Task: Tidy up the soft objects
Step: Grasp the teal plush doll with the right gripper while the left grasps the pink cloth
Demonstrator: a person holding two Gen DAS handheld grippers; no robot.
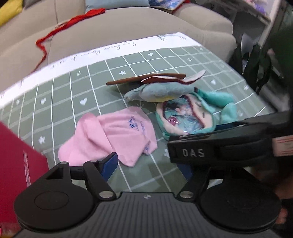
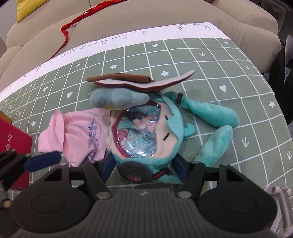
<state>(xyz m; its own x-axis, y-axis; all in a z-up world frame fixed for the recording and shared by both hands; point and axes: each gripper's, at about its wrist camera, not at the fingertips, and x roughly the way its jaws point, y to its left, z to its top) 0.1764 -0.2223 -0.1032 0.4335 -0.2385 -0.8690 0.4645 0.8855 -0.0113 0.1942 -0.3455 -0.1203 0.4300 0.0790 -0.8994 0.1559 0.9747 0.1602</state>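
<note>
A teal plush bag [image 2: 164,131] with a clear picture window lies on the green checked cloth [image 2: 228,64]. My right gripper [image 2: 143,167] is open, its blue fingers on either side of the bag's near end. A blue-grey plush turtle [image 2: 119,98] with a brown flat piece [image 2: 139,80] on top lies just behind the bag. A pink cloth [image 2: 73,135] lies left of it. My left gripper [image 1: 148,165] is open and empty, low over the cloth near the pink cloth [image 1: 113,135]. The bag [image 1: 185,117] and turtle [image 1: 161,90] lie beyond it.
A red box [image 1: 16,155] stands at the left edge of the table. A beige sofa [image 2: 164,14] with a red ribbon [image 2: 77,22] and a yellow cushion [image 2: 27,9] is behind. A dark bag [image 1: 256,62] hangs at the right. The right gripper's body [image 1: 228,146] crosses the left wrist view.
</note>
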